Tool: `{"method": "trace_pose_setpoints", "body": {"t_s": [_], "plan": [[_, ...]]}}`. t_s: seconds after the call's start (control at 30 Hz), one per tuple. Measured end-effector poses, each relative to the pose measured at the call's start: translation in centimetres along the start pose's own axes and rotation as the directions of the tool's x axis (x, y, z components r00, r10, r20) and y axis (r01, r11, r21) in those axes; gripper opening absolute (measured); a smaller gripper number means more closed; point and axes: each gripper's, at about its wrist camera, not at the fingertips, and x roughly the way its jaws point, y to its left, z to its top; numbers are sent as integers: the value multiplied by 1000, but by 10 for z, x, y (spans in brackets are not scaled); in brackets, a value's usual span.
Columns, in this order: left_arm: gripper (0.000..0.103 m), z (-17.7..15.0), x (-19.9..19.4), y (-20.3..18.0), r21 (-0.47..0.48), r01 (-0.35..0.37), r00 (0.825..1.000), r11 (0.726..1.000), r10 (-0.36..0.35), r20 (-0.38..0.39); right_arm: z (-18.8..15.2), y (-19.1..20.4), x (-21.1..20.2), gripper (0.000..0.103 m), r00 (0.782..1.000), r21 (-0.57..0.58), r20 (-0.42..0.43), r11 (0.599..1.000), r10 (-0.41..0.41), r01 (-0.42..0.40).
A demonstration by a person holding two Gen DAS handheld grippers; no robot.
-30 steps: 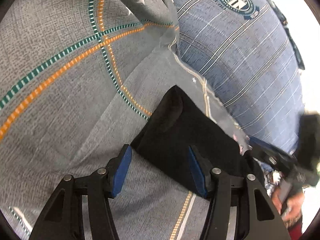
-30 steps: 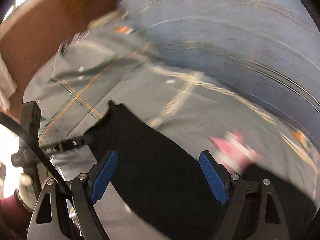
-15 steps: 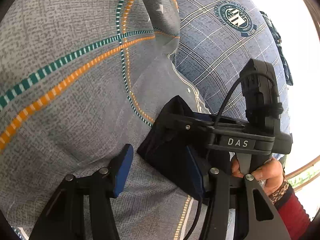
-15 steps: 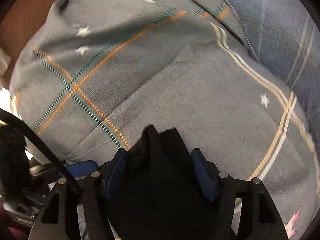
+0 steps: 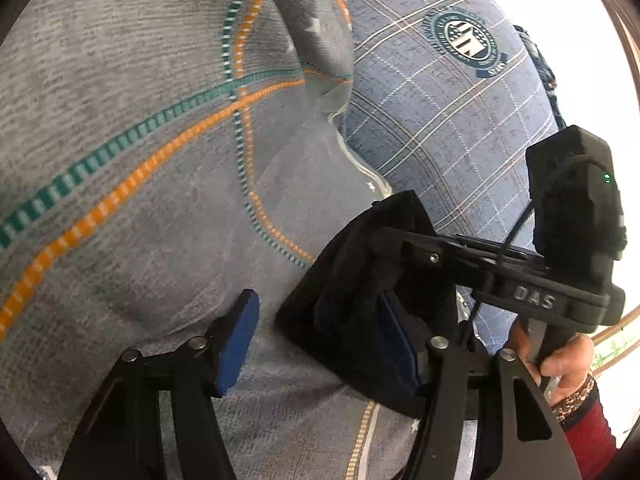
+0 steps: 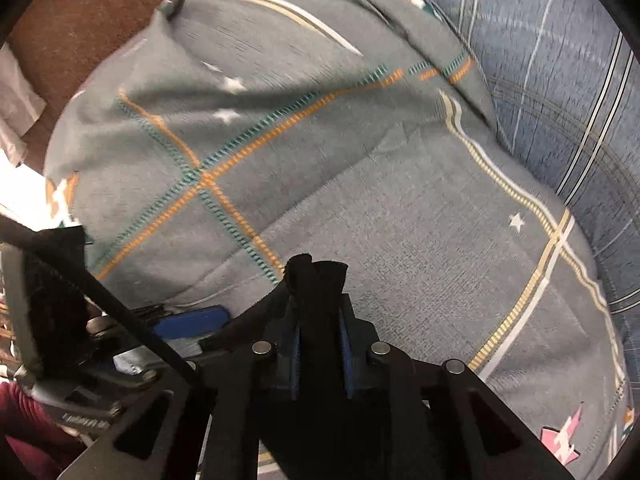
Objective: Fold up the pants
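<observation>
a: where are the black pants [image 5: 360,280] right now?

b: on the grey bedspread [image 5: 140,220], the one with teal and orange stitched lines. in the left wrist view a bunched corner of them sits at about 4 o'clock from centre, lifted a little off the cloth.

a: and the left gripper [image 5: 316,340]?

b: its jaws stand wide apart. the blue pad at 7 o'clock is over bare bedspread, and the other pad [image 5: 394,344] at 5 o'clock lies against the dark fabric. nothing is pinched between them.

a: the right one?

b: the right gripper [image 6: 318,344] is clamped tight on the pants [image 6: 316,280]. in its own view the blue pads are pressed close on a narrow upright fold of black cloth, which sticks out past the fingertips toward 12 o'clock.

a: can you see it from the left side too?

b: yes, the right gripper body [image 5: 520,280], marked "das", comes in from 3 o'clock, with its tip buried in the pants. the right hand [image 5: 560,364], in a red sleeve, holds its handle at 4 o'clock.

a: anything else around?

b: a blue checked pillow [image 5: 440,100] with a round teal crest lies at 1 o'clock, touching the bedspread's edge. in the right wrist view, brown floor [image 6: 80,8] shows at 11 o'clock.
</observation>
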Motion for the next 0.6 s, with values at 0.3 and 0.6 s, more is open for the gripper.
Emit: {"method": "trace_pose_setpoints", "body": {"t_s": [0.3,0.6], "plan": [[9,-7,6,-30,115,74,995,991,-65,-79,-12,-4,-24,17,999,42,39,999,16,-18],[9,-8,-8,-93,194,132,990,972,-118,-79,-27,-21,-79,17,986,109,164,994,5,-23]]}}
